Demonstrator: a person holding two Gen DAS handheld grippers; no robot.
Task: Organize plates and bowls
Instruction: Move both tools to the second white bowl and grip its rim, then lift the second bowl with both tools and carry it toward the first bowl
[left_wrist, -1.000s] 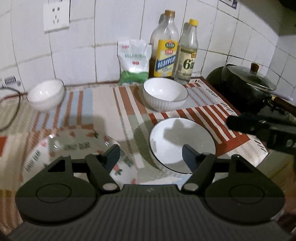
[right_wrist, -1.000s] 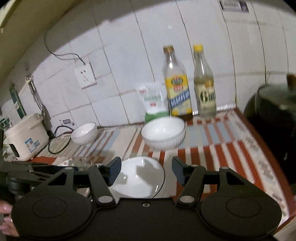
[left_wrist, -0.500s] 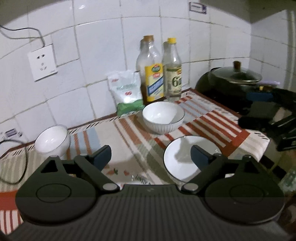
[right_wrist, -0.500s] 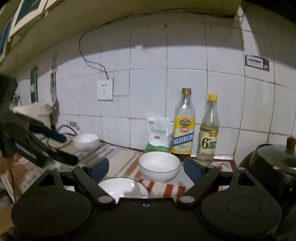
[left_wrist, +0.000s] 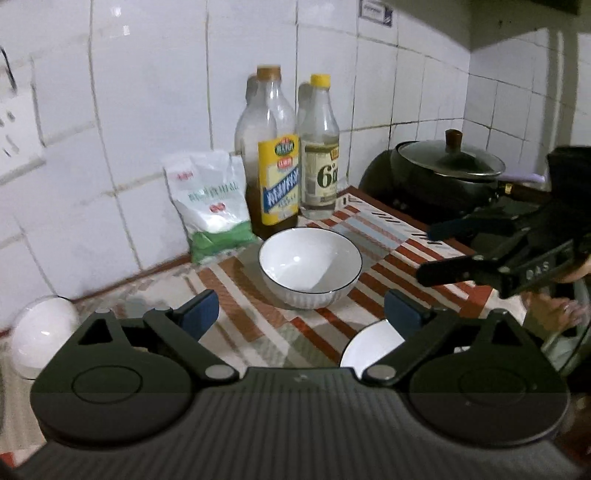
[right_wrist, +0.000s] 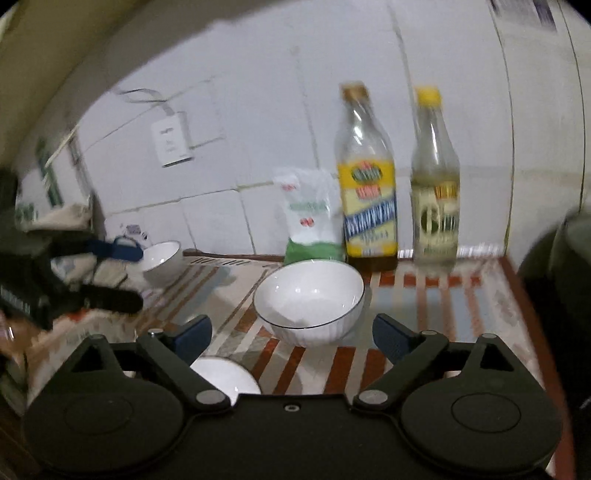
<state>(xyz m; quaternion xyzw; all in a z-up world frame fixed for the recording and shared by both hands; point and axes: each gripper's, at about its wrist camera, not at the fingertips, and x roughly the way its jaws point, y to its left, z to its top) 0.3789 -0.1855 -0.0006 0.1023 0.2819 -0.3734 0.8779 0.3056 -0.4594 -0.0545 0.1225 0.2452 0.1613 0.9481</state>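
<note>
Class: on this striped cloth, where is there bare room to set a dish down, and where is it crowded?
Free: the cloth between the black-rimmed white bowl and the dark lidded pot; also between it and the small white bowl. Crowded: the wall, with the white-and-green bag and two glass bottles.

White bowl (left_wrist: 309, 272) on striped cloth (left_wrist: 388, 236), bottles (left_wrist: 277, 155) behind (two)

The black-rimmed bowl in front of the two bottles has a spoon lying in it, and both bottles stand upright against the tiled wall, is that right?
Not quite. The black-rimmed bowl is empty, with no spoon in it, as the left wrist view shows. The rest holds: both bottles stand upright against the tiled wall behind it.
</note>
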